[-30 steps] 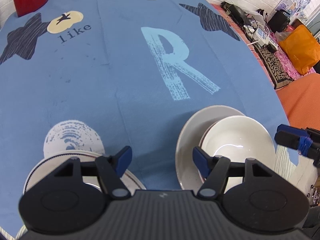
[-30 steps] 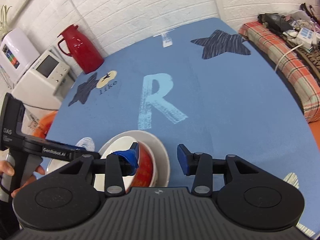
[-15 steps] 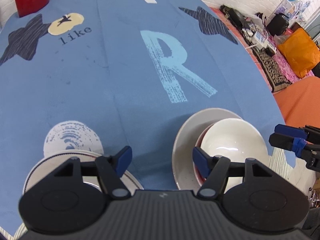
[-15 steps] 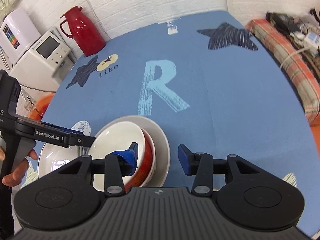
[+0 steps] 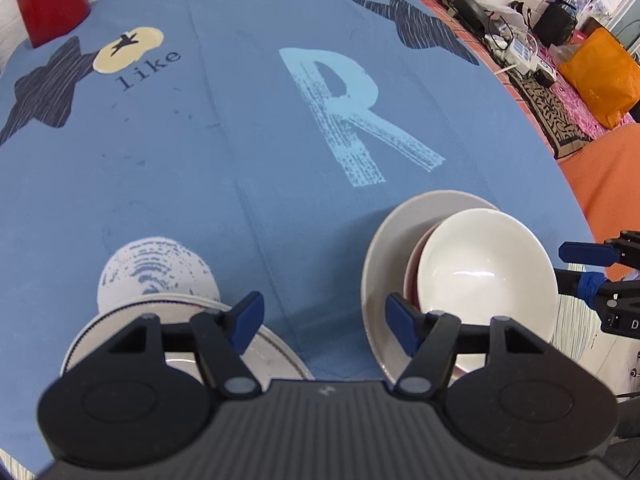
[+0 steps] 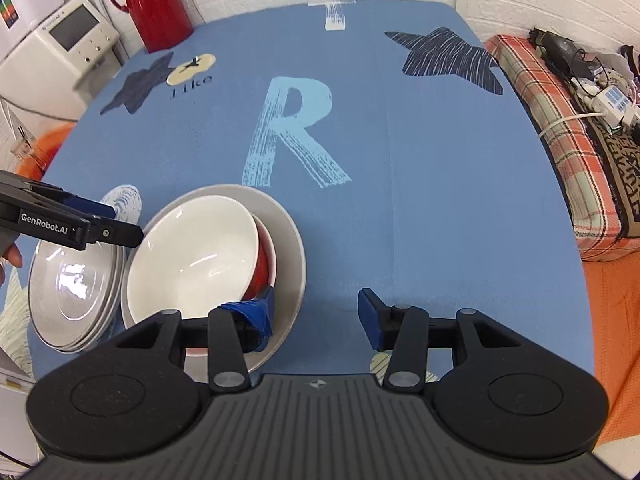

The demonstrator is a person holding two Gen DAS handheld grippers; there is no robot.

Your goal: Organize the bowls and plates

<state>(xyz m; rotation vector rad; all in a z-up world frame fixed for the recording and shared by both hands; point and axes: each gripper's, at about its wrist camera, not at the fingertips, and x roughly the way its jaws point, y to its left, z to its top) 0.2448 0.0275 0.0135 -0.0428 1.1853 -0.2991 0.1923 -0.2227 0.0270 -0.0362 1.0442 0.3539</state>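
A bowl (image 6: pixel 192 256), white inside and red outside, rests tilted on a grey plate (image 6: pixel 290 240) near the table's front. My right gripper (image 6: pixel 314 312) hovers just in front of it. Its jaws are opening with nothing between them, and the left fingertip (image 6: pixel 256 312) sits over the plate's rim beside the bowl's red wall. Left of this lies a stack of stripe-rimmed plates (image 6: pixel 72 280). My left gripper (image 5: pixel 324 320) stands open above the cloth between those plates (image 5: pixel 280 344) and the bowl (image 5: pixel 480 272). It also shows from the side (image 6: pixel 100 224).
A red thermos (image 6: pixel 156 4) stands at the far left of the blue tablecloth (image 6: pixel 400 140). A white appliance (image 6: pixel 60 40) is beside the table. A plaid bench with cables (image 6: pixel 560 120) and an orange bag (image 5: pixel 600 76) lie to the right. A hand (image 6: pixel 10 254) shows at the left edge.
The right gripper has rolled and its jaws have spread a little, with its left finger off the bowl's rim. The left gripper has stayed put, open as before.
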